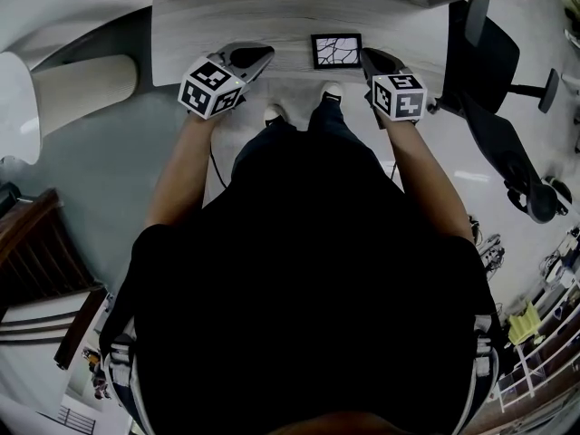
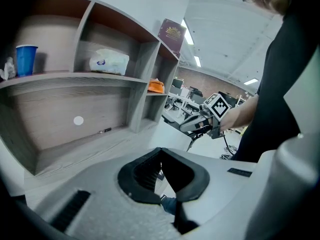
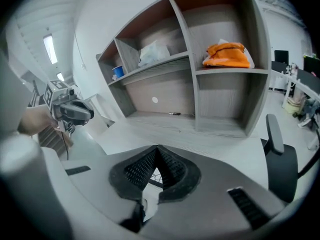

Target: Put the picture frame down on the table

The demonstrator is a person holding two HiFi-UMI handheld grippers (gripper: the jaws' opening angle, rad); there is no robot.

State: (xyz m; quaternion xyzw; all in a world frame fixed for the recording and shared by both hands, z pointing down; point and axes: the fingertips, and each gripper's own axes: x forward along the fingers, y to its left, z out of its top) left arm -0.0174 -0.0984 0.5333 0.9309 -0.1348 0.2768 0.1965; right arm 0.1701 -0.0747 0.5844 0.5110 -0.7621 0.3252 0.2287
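The picture frame (image 1: pixel 335 50), black-rimmed with a white face crossed by dark lines, lies flat near the front edge of the pale wood table (image 1: pixel 227 16). My right gripper (image 1: pixel 367 57) hovers just right of the frame, jaws shut and empty. In the right gripper view the pads (image 3: pixel 157 149) meet at the tip, and a sliver of the frame (image 3: pixel 156 175) shows below them. My left gripper (image 1: pixel 265 54) hangs left of the frame, apart from it. Its jaws (image 2: pixel 160 151) meet with nothing between them.
A grey shelf unit (image 3: pixel 195 69) stands on the table's far side, holding a blue cup (image 2: pixel 26 59), a white packet (image 2: pixel 109 61) and an orange object (image 3: pixel 227 54). A black office chair (image 1: pixel 494 89) stands right of the table. The person's shoes (image 1: pixel 276 113) are by the table's front edge.
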